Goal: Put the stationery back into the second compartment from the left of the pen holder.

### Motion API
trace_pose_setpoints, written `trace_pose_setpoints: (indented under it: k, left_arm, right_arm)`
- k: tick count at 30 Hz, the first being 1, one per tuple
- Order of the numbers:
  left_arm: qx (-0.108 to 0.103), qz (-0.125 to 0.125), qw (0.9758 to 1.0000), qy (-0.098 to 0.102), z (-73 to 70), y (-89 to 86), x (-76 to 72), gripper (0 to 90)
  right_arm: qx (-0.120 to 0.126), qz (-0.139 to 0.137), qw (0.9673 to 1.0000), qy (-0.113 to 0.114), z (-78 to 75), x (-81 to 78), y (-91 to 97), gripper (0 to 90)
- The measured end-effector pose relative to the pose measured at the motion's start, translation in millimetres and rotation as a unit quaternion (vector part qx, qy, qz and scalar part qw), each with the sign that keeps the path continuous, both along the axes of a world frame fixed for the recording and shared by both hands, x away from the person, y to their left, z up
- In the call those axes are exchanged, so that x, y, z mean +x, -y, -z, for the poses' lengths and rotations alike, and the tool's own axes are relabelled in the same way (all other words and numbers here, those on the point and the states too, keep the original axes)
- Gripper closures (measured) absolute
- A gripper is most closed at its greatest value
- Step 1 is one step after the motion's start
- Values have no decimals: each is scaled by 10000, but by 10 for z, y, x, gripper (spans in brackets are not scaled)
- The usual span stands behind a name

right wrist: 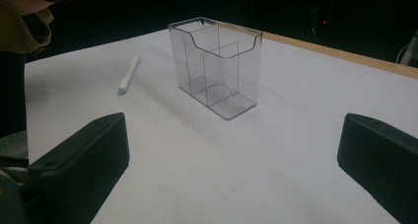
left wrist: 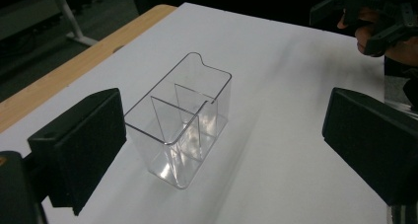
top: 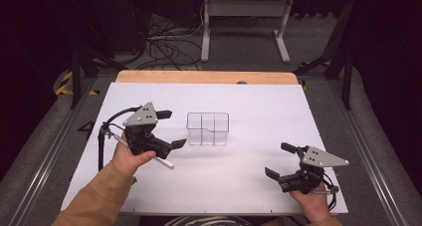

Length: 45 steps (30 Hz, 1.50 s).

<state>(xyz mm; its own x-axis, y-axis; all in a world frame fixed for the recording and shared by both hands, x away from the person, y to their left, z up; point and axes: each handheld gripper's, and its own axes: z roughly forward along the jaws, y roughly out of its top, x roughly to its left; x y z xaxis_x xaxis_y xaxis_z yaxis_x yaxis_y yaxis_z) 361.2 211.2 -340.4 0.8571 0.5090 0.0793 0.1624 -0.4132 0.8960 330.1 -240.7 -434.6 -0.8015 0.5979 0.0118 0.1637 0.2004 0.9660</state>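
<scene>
While the clear box (top: 208, 129) stands empty, both grippers, left (top: 168, 129) and right (top: 278, 160), gape wide, holding nothing.

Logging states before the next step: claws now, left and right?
Left claw: open, holding nothing, pointed toward the clear organizer.
Right claw: open, holding nothing, above the white table.

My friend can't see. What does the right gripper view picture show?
A clear box with dividers stands empty on a white table, with a white pen lying apart on its left. Two black tongs stand wide open at the bottom, holding nothing.
</scene>
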Motion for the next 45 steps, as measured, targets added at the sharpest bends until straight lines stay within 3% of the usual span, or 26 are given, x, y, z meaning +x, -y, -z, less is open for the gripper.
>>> trace_pose_setpoints:
  k: [4, 6, 10, 12, 14, 16, 20, 26, 28, 31, 35, 40, 45]
  left_arm:
    - [-55, -156, 9998, 97, 36, -25, -72, 39]
    - [-106, -298, 9994, 167, 65, -45, -111, 37]
    - [-357, -692, 9963, 359, 151, -129, -241, 47]
    - [-514, -654, 9960, 339, 196, -197, -295, 65]
    - [-622, -650, 9955, 285, 250, -265, -353, 65]
    - [-727, -664, 9948, 262, 319, -343, -417, 65]
    - [-807, -742, 9938, 194, 467, -466, -549, 70]
    - [-963, -1040, 9893, 347, 646, -607, -755, 69]
    - [-1042, -1078, 9881, 332, 691, -653, -788, 69]
    - [-1047, -1189, 9869, 321, 747, -708, -808, 69]
    - [-870, -1329, 9868, 323, 775, -737, -827, 69]
    - [-816, -1372, 9869, 234, 819, -751, -819, 69]
    - [-732, -1398, 9870, 313, 841, -737, -851, 69]
  right_arm:
    - [16, -8, 10000, -13, -5, 2, -4, 1]
    - [52, 156, 9999, 6, -6, 0, -22, 4]
    - [-121, 574, 9983, -22, -19, -1, -121, 5]
    - [-318, 687, 9971, 27, -22, -21, -181, 5]
    - [-500, 500, 9975, 43, -27, -42, -226, 5]
    - [-565, 480, 9972, 63, -35, -62, -261, 38]
    - [-488, 471, 9977, 98, -57, -65, -304, 59]
    - [-463, 433, 9978, 194, -133, -57, -385, 95]
    - [-456, 325, 9983, 133, -161, -39, -417, 120]
    - [-485, 241, 9985, 91, -187, -14, -467, 116]
    - [-520, 210, 9984, 100, -198, 2, -504, 116]
    - [-563, 112, 9983, 103, -218, 15, -547, 146]
    - [-596, -10, 9982, 96, -257, 33, -618, 182]
